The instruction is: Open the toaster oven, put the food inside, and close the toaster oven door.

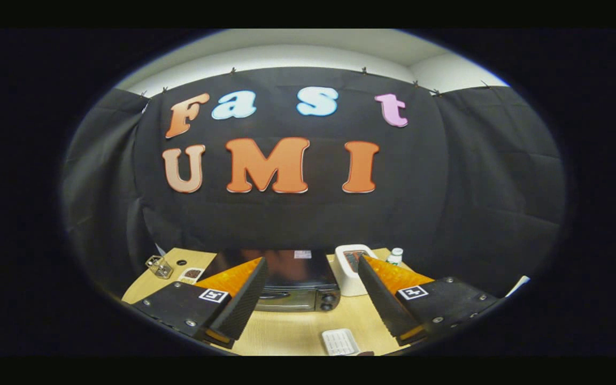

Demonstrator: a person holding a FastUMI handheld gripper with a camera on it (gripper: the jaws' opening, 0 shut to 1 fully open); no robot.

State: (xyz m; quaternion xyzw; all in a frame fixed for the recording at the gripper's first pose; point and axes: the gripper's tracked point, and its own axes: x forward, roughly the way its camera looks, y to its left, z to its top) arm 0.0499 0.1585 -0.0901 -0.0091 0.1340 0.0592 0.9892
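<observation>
A black toaster oven (294, 280) stands on the wooden table (286, 331), beyond my fingers, its glass door shut and two knobs at its right end. My gripper (310, 267) is held well above and before it, open, with nothing between the fingers. The oven shows in the gap between the two fingertips. A small white ridged object (340, 342) lies on the table near me, just inside the right finger; I cannot tell what it is.
A white appliance (352, 270) stands right of the oven, with a small white bottle (394, 255) behind it. Left of the oven are a clear glass (159, 266) and a small white dish (191, 275) with something dark. Black cloth walls close the back.
</observation>
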